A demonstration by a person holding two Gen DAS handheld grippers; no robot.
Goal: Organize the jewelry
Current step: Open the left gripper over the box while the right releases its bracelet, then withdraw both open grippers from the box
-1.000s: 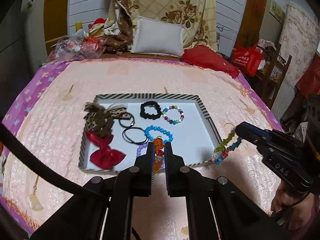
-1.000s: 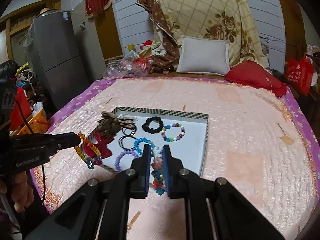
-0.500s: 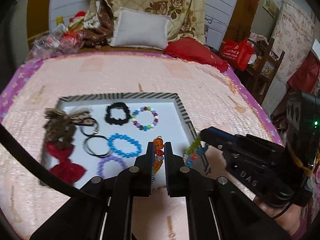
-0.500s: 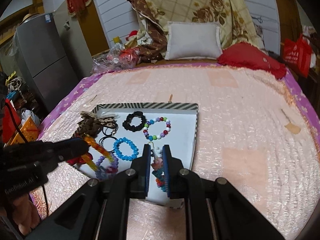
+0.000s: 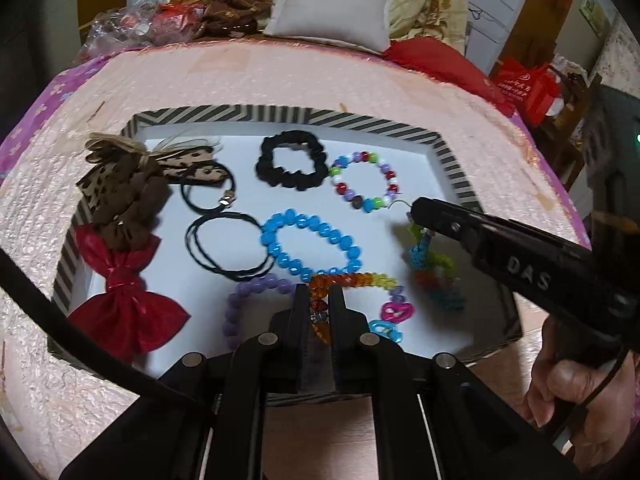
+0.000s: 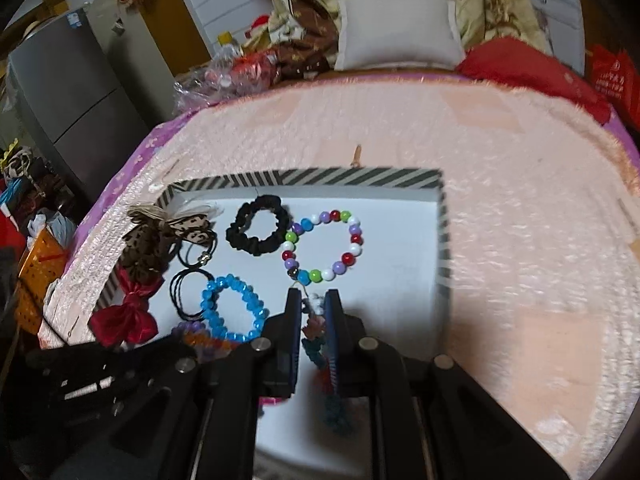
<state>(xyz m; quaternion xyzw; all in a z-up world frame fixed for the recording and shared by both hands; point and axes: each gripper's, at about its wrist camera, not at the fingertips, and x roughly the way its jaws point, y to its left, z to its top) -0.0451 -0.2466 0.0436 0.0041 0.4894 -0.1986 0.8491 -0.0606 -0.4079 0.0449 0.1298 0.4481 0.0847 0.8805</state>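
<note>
Left wrist view: the left gripper (image 5: 319,312) pinches an orange-to-rainbow bead strand (image 5: 352,282) whose free end already lies in the striped tray (image 5: 280,114), beside the blue bracelet (image 5: 310,246) (five or so pieces are settled).

Right wrist view: the right gripper (image 6: 312,312) pinches a green-and-teal dangling earring (image 6: 320,344) above the tray floor; both await release.

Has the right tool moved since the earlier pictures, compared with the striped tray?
Yes. The right tool, shut on a colourful bead string, came from outside the striped tray to above its white floor.
</note>
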